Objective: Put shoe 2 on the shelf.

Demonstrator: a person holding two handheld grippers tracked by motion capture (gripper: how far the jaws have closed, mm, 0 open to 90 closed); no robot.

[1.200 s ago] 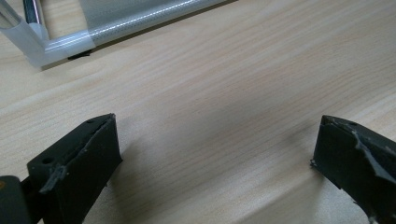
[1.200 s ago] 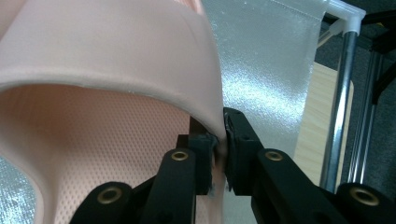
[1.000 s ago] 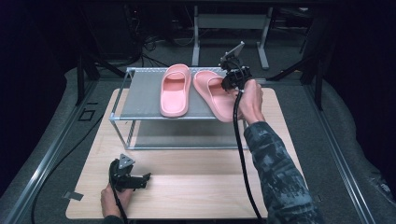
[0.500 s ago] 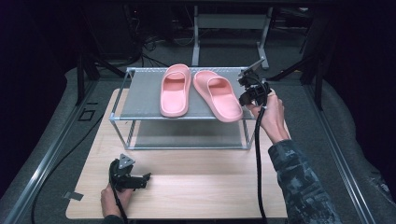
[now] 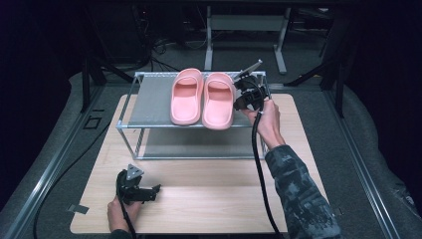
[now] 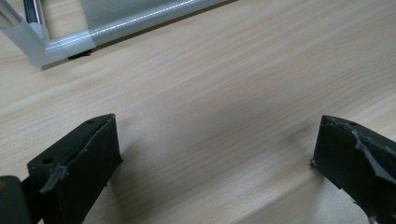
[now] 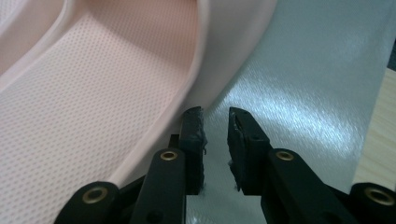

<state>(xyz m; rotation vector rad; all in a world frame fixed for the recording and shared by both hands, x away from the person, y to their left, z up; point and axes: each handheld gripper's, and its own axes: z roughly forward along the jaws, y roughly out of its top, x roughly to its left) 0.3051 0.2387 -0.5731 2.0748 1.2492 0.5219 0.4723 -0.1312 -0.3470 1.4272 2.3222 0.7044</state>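
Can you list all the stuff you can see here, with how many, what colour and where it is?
slippers: two, pink, side by side on the rack's top shelf
shoe rack: one, silver frame with grey shelves, at the far part of the table
table: one, light wood, under everything
left gripper: one, black, fingers wide apart, low over the near left of the table
right gripper: one, black, fingers nearly together with nothing between them, beside the right-hand slipper's edge
hands: two, one holding each gripper

Overhead light brightens the table while surroundings stay dark (glare streaks the shelf); close foregrounds blur.
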